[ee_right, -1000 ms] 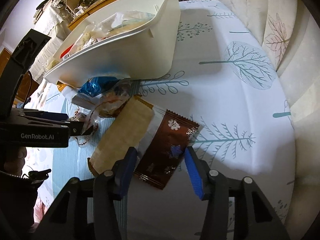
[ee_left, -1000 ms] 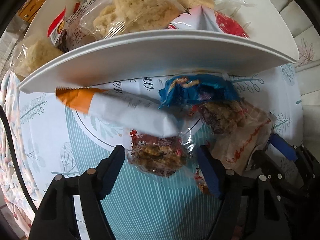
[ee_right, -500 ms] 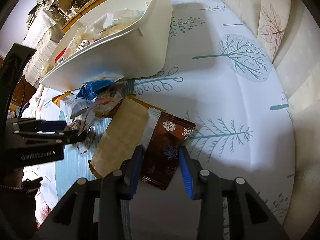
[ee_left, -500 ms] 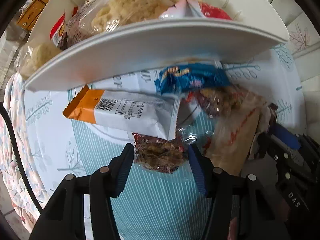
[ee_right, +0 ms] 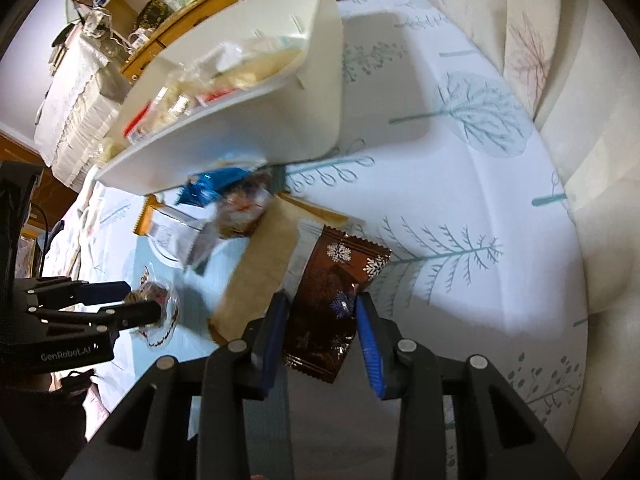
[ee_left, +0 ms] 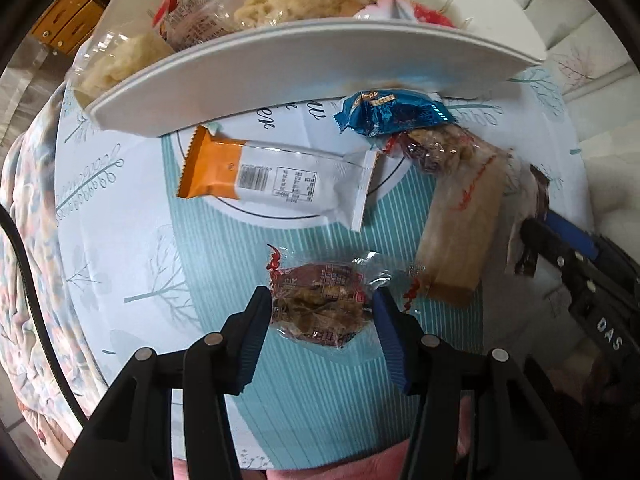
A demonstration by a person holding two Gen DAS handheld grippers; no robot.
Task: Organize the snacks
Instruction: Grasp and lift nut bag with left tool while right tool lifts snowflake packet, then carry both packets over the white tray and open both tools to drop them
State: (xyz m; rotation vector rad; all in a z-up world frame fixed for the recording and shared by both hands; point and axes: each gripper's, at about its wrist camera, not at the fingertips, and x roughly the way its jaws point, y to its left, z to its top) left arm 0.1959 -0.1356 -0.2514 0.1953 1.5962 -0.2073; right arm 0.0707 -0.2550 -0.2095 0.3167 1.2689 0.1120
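My left gripper [ee_left: 320, 308] is shut on a clear packet of brown snack [ee_left: 318, 308] and holds it above the tablecloth. My right gripper [ee_right: 322, 312] is shut on a brown snowflake packet [ee_right: 332, 292], lifted at its near end. A white bin [ee_left: 304, 60] holds several noodle and snack packets. In front of it lie an orange and white bar [ee_left: 276, 180], a blue packet [ee_left: 392, 114], a clear nut packet [ee_left: 440, 148] and a tan packet [ee_left: 464, 224]. The bin also shows in the right wrist view [ee_right: 248, 120].
The table wears a white and teal cloth with tree prints [ee_right: 460, 208]. A cream sofa back [ee_right: 540, 40] stands to the right. A wooden cabinet [ee_right: 192, 12] with clutter is behind the bin. A floral blanket [ee_left: 24, 240] hangs at the left.
Both grippers closed on their packets and lifted them. The left one rose with the clear brown snack; the right one pinched the brown snowflake packet and raised it.
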